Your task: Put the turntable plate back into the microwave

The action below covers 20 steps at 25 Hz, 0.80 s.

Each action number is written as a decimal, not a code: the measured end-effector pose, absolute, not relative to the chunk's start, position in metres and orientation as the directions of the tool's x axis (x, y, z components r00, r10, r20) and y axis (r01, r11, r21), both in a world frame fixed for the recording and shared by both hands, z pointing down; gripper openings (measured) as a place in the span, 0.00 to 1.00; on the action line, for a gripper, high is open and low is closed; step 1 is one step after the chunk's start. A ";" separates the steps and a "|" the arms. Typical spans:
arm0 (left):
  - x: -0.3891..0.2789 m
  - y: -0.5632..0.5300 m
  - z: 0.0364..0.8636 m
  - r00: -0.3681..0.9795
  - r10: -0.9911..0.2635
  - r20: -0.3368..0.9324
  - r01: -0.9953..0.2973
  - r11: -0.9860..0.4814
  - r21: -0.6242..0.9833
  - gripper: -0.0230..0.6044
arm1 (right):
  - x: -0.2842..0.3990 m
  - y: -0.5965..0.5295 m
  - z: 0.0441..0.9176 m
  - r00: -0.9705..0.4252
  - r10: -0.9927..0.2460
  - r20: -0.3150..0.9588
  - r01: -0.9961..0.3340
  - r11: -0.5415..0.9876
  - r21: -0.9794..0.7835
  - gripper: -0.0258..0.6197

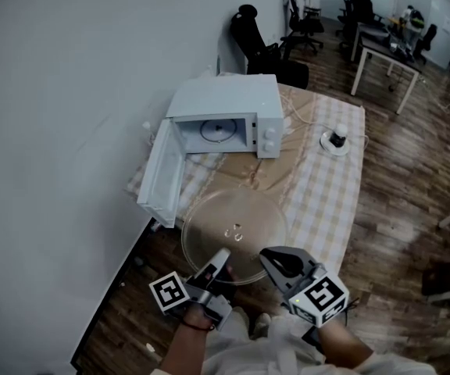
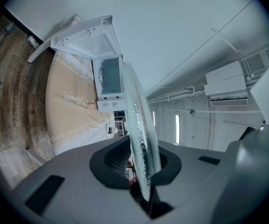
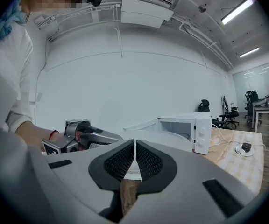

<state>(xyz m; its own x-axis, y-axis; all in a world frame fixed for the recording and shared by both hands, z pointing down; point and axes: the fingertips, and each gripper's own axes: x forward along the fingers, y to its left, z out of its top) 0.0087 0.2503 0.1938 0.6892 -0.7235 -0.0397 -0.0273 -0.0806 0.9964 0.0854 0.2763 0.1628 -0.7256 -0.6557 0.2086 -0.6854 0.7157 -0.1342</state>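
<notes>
Two grippers: the left gripper [image 1: 219, 260] and the right gripper [image 1: 272, 258] both grasp the near rim of the round clear glass turntable plate [image 1: 233, 223].
Left jaws: clenched on the plate's edge, which is seen edge-on between the pads.
Right jaws: nearly together, with the thin rim pinched between them.
Plate position: held roughly level over the near end of the table, apart from the microwave.
Microwave: a white box-shaped microwave oven [image 1: 229, 100] on a beige checked tablecloth [image 1: 326, 194]. Its door [image 1: 161, 174] is swung open and the cavity faces the plate.
</notes>
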 end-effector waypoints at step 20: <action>-0.017 0.146 0.219 0.751 -0.657 -0.063 0.010 -0.084 0.996 0.09 | 0.058 0.177 0.188 -0.639 -0.719 0.273 -0.767 0.622 -0.159 0.09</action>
<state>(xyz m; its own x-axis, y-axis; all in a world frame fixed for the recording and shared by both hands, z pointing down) -0.0168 0.1463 0.2187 0.7509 -0.6574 -0.0629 0.0097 -0.0843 0.9964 0.0583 0.1766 0.1881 -0.6391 -0.7190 0.2732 -0.7671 0.6216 -0.1586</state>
